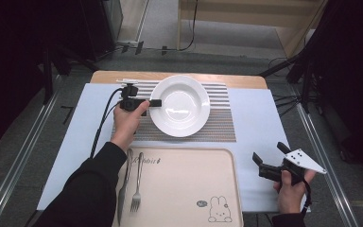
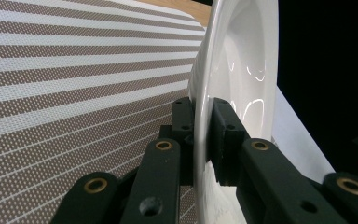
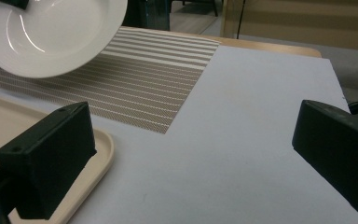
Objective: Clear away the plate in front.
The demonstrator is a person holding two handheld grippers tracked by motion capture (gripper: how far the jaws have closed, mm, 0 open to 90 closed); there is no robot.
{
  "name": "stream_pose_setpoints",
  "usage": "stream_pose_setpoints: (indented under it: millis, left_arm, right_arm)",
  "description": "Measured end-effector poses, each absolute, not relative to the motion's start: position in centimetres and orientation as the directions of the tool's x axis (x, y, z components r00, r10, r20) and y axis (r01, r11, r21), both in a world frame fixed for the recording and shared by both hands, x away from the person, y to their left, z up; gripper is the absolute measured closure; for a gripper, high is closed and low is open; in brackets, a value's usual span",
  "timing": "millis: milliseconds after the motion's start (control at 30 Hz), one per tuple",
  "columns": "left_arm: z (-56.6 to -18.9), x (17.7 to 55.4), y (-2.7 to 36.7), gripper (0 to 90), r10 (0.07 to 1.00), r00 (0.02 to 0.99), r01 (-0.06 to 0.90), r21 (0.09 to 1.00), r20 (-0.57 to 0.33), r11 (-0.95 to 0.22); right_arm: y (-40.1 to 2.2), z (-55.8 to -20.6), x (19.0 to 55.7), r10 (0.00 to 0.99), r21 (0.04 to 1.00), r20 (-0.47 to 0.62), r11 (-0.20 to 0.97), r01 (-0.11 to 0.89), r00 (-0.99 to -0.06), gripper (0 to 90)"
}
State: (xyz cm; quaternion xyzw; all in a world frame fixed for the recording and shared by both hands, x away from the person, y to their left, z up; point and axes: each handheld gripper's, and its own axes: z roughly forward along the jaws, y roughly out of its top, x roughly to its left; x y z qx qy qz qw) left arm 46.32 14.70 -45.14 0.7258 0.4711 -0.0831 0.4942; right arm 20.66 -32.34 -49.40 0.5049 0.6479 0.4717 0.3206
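The left gripper (image 1: 155,103) has its jaws clamped on the rim of the white plate (image 1: 182,105), one jaw above the lip and one beneath it, as the left gripper view shows at close range with the rim (image 2: 204,140) pinched between them. The plate is over the striped placemat (image 1: 220,125) at the far middle of the worktop (image 1: 257,142); in the right gripper view it looks tipped, its near edge lifted off the mat, so the grasp seems made and the plate is probably partly raised. What is left, as I judge it, is carrying the plate to wherever it belongs, perhaps the beige tray (image 1: 184,184) near the person, and letting go there; the pictures cannot settle the destination. The right gripper (image 1: 270,156) hovers with jaws wide apart and nothing between them, above the pale sheet near the tray's right corner, well apart from the plate. On the tray's left edge lie a knife (image 1: 124,184) and a fork (image 1: 136,187), side by side. They sit just beside the left forearm, so a plate brought down toward that side could knock them; the tray's middle and right offer bare room.
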Motion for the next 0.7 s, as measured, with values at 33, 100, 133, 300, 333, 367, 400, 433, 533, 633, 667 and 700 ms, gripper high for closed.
stream_pose_setpoints:
  millis: [33, 100, 133, 300, 333, 367, 400, 433, 533, 633, 667, 700]
  left_arm:
    - [-45.1, 46.2, 14.8, 81.2, 0.601, 0.542, 0.766, 0.639, -0.588, -0.066]
    - [-44.9, 46.0, 15.0, 81.2, 0.597, 0.544, 0.765, 0.641, -0.589, -0.065]
    - [-44.8, 45.8, 15.2, 81.2, 0.596, 0.547, 0.765, 0.640, -0.588, -0.070]
    - [-44.4, 45.2, 15.7, 81.2, 0.592, 0.552, 0.762, 0.644, -0.587, -0.072]
    - [-44.4, 45.1, 15.9, 81.2, 0.591, 0.553, 0.761, 0.645, -0.587, -0.071]
    - [-44.3, 44.9, 16.0, 81.2, 0.591, 0.550, 0.763, 0.643, -0.590, -0.067]
    - [-44.3, 44.8, 16.1, 81.2, 0.588, 0.553, 0.761, 0.645, -0.590, -0.068]
    - [-44.2, 44.7, 16.2, 81.2, 0.588, 0.552, 0.762, 0.645, -0.592, -0.066]
    - [-44.0, 44.3, 16.4, 81.2, 0.584, 0.558, 0.758, 0.648, -0.589, -0.072]
    - [-43.8, 43.8, 16.5, 81.2, 0.579, 0.564, 0.757, 0.648, -0.589, -0.079]
    - [-43.8, 43.7, 16.5, 81.2, 0.576, 0.568, 0.756, 0.650, -0.589, -0.081]
    - [-43.8, 43.6, 16.5, 81.2, 0.574, 0.569, 0.755, 0.650, -0.589, -0.081]
  right_arm:
    - [-32.3, -49.4, 20.6, 0.956, 0.936, 0.060, 0.046, 0.350, -0.286, 0.0]
    - [-32.3, -49.4, 20.6, 0.957, 0.938, 0.057, 0.047, 0.345, -0.286, 0.0]
    - [-32.3, -49.3, 20.6, 0.958, 0.938, 0.052, 0.050, 0.342, -0.282, 0.0]
    - [-32.3, -49.2, 20.5, 0.961, 0.941, 0.047, 0.048, 0.335, -0.272, 0.0]
    - [-32.3, -49.2, 20.5, 0.961, 0.942, 0.046, 0.049, 0.333, -0.271, 0.0]
    - [-32.3, -49.2, 20.5, 0.961, 0.942, 0.046, 0.049, 0.333, -0.271, 0.0]
    - [-32.3, -49.2, 20.5, 0.962, 0.941, 0.045, 0.050, 0.334, -0.270, 0.0]
    - [-32.3, -49.2, 20.5, 0.962, 0.941, 0.045, 0.050, 0.335, -0.270, 0.0]
    - [-32.2, -49.2, 20.5, 0.961, 0.941, 0.044, 0.051, 0.335, -0.272, 0.0]
    - [-32.1, -49.2, 20.5, 0.960, 0.941, 0.043, 0.054, 0.334, -0.277, 0.0]
    - [-32.1, -49.2, 20.5, 0.960, 0.941, 0.041, 0.056, 0.335, -0.277, 0.0]
    - [-32.1, -49.2, 20.5, 0.960, 0.941, 0.040, 0.058, 0.334, -0.278, 0.0]
